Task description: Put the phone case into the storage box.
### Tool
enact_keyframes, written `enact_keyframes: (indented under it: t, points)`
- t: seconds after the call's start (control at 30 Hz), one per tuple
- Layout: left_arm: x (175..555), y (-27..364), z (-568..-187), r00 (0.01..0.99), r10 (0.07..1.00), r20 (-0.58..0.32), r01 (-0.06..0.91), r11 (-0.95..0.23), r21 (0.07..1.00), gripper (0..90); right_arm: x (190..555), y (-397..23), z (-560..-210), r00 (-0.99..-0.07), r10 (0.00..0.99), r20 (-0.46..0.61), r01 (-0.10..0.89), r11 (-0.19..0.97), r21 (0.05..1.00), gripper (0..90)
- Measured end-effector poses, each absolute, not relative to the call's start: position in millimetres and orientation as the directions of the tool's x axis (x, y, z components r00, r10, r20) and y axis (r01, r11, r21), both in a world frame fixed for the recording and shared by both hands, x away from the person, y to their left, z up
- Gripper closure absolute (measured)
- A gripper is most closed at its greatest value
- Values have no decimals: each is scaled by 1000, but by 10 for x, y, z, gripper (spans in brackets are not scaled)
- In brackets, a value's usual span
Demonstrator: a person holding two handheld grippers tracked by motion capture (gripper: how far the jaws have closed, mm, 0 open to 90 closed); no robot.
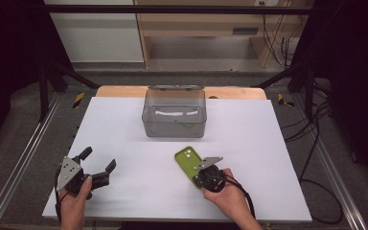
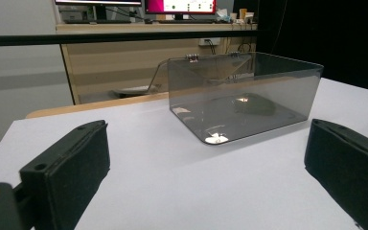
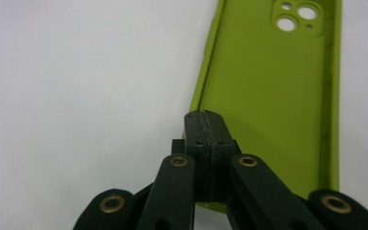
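Green phone case (image 1: 187, 163) lay flat on the white tabletop (image 1: 124, 139), inner side up, camera holes toward the far end, a bit right of centre and nearer my edge than the clear box (image 1: 174, 118). My right claw (image 1: 202, 178) was over the case's near end; in the right gripper view its jaws were pressed together, pad against pad, with no gap. In that view the shut tips sat above the case (image 3: 273, 96) near its left rim and close end. I couldn't tell whether they touched the case or pinched its rim; nothing showed between the pads. My right hand (image 1: 230, 194) held the claw from the bottom edge, cable trailing beside it.

My left claw (image 1: 97, 165) was at the near left of the tabletop, jaws spread wide, nothing between them. In the left gripper view the two black pads (image 2: 72, 163) stood far apart with bare tabletop between, and the box (image 2: 242, 96) ahead of them, well apart. The box sat at the far middle of the tabletop, smoky see-through plastic, open on top.
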State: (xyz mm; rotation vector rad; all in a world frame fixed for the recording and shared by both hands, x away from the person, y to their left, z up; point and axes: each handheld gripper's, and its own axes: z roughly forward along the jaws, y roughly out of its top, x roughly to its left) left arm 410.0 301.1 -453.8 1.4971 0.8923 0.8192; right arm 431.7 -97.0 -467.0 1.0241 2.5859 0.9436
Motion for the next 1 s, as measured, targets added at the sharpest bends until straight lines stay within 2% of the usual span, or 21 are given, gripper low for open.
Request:
enact_keyframes:
  t: [0.17,0.5,0.53,0.57,0.6,0.63,0.77,0.8,0.83,0.87,1.0]
  points:
    - [4100,3020,-4537,464,886,7,87,-54,995,15,4281,-831,-4688,-725,686,65,553,524,647,900]
    - [4102,3019,-4538,464,886,10,88,-58,994,15,4255,-804,-4704,-712,697,79,561,498,661,885]
    - [4101,3017,-4538,465,885,11,87,-58,994,15,4236,-809,-4699,-705,707,53,551,499,669,839]
    - [4101,3017,-4538,465,885,11,87,-58,994,15,4236,-809,-4699,-705,707,53,551,499,669,839]
    - [4102,3016,-4539,465,885,11,87,-58,994,15,4202,-814,-4675,-696,718,24,534,495,685,774]
    - [4102,3016,-4539,465,885,11,87,-58,994,15,4202,-814,-4675,-696,718,24,534,495,685,774]
    - [4103,3008,-4540,466,885,13,88,-61,994,15,4095,-790,-4591,-682,731,-9,492,468,734,561]
    - [4103,3006,-4540,466,885,14,87,-61,994,15,4072,-781,-4579,-680,733,-10,491,465,737,524]
    - [4103,3006,-4540,466,885,14,87,-61,994,15,4072,-781,-4579,-680,733,-10,491,465,737,524]
    - [4105,3001,-4541,467,884,15,88,-63,994,15,4037,-756,-4575,-675,737,-23,491,473,732,449]
    - [4103,2993,-4541,468,883,20,88,-69,994,15,3994,-719,-4615,-664,746,-47,498,488,717,405]
